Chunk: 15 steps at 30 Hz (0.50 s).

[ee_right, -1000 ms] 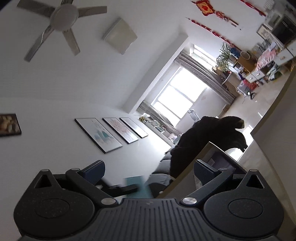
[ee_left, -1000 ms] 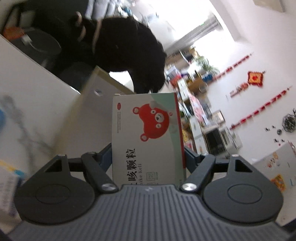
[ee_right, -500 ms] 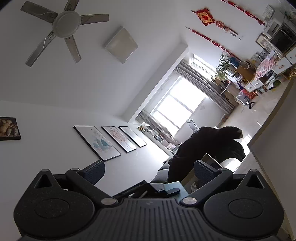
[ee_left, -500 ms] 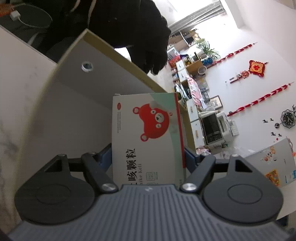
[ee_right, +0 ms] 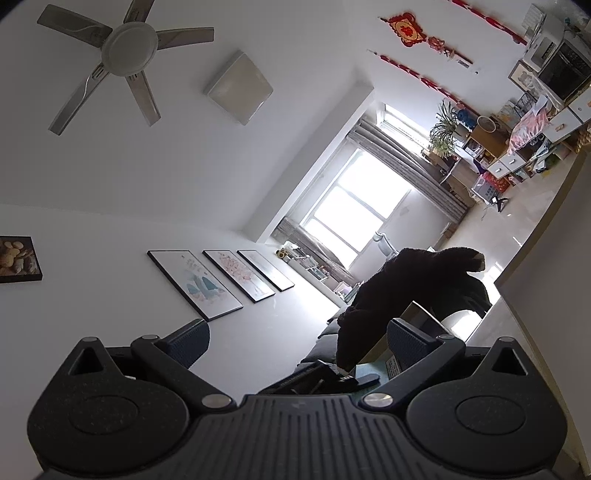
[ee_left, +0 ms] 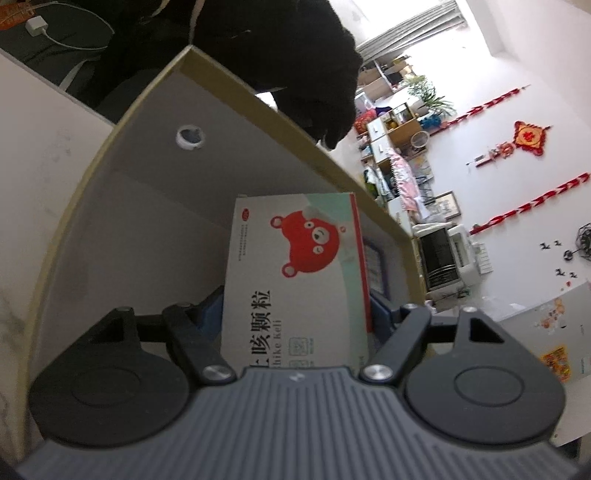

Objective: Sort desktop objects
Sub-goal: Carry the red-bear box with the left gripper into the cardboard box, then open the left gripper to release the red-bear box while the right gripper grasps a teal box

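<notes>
My left gripper (ee_left: 295, 314) is shut on a white medicine box with a red bear (ee_left: 295, 273). It holds the box inside an open cardboard box (ee_left: 155, 206) with a grey inside and a tan rim. A purple-edged item (ee_left: 375, 269) lies in the box just right of the medicine box. My right gripper (ee_right: 295, 339) is open and empty, tilted up at the ceiling and far wall. The other gripper and the cardboard box corner (ee_right: 417, 314) show low between its fingers.
A white marbled tabletop (ee_left: 33, 177) lies left of the cardboard box. A black plush shape (ee_left: 280, 48) sits behind the box, and it also shows in the right wrist view (ee_right: 406, 288). A charger and cable (ee_left: 37, 27) lie at top left.
My left gripper has carried the medicine box forward from beside the cardboard box to inside it. My right gripper stays open and has barely shifted.
</notes>
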Motion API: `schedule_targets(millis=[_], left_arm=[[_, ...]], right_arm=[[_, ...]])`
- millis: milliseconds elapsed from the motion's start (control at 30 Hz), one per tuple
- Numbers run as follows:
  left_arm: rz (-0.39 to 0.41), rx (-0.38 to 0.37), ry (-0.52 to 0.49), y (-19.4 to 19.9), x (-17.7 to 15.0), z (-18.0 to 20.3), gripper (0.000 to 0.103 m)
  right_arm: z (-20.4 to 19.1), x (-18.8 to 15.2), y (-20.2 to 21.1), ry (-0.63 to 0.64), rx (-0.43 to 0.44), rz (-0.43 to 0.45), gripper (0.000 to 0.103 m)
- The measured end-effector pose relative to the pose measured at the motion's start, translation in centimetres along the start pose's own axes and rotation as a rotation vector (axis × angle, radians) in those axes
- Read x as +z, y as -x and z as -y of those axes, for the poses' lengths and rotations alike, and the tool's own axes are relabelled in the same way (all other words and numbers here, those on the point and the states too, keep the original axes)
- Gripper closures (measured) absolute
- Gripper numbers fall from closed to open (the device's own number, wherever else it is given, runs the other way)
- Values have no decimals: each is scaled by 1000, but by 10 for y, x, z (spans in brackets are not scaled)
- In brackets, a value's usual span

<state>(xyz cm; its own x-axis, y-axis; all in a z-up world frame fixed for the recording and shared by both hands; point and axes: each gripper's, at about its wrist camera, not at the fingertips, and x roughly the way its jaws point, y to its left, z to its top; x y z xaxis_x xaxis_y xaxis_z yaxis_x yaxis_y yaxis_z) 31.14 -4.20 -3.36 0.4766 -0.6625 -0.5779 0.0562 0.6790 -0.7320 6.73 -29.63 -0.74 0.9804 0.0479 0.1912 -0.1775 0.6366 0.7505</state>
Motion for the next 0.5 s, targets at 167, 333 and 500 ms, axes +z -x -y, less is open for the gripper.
schedule_targets(millis=[167, 333, 500], left_arm=[[-9, 46, -25, 2, -5, -1, 17], [-31, 66, -11, 6, -6, -2, 7], [-25, 89, -43, 10, -10, 0, 21]], right_arm=[[-2, -1, -1, 19, -1, -2, 0], [-3, -2, -2, 27, -1, -3, 0], [-4, -2, -3, 34, -1, -6, 0]])
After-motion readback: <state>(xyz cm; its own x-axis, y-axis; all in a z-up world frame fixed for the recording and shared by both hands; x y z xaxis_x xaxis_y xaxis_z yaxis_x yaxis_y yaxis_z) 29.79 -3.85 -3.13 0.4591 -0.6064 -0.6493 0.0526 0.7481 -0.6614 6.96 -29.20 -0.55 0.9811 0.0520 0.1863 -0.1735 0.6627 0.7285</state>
